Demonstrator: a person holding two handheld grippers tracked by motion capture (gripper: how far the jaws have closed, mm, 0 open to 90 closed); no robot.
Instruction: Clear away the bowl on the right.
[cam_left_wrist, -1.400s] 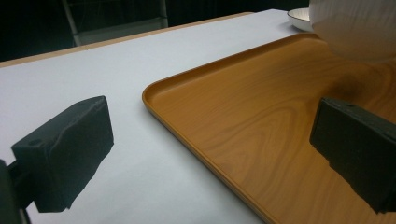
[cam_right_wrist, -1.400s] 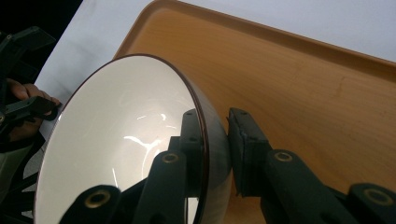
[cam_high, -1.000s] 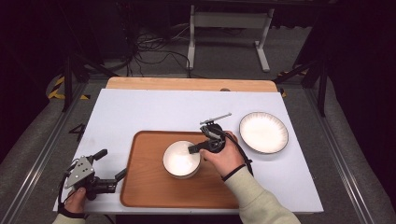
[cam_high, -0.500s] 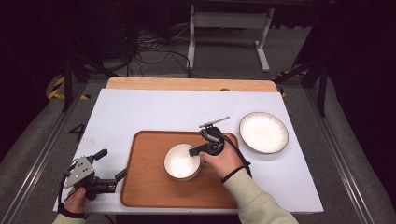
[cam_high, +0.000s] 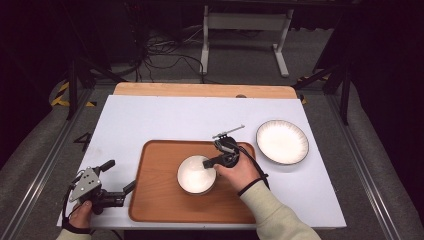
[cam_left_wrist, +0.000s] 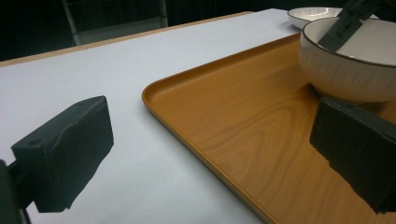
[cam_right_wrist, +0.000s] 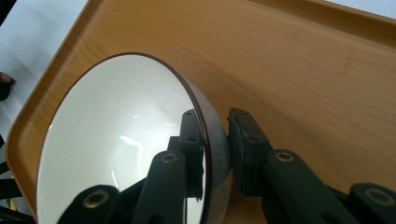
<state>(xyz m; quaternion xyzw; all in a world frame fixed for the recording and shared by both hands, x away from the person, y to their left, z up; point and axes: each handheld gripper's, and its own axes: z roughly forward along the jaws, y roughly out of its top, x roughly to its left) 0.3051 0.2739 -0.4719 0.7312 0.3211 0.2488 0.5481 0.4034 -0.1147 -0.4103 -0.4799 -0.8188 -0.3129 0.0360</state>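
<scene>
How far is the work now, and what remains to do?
Done: the bowl stands on the wooden tray. In hand: the right hand-held gripper clasps the bowl's rim, one jaw inside, one outside. Left: probably releasing; the plate lies beside the tray, and the left hand-held gripper waits open.

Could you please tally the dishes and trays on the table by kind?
White bowl: 1
White plate: 1
Wooden tray: 1
Total: 3
</scene>
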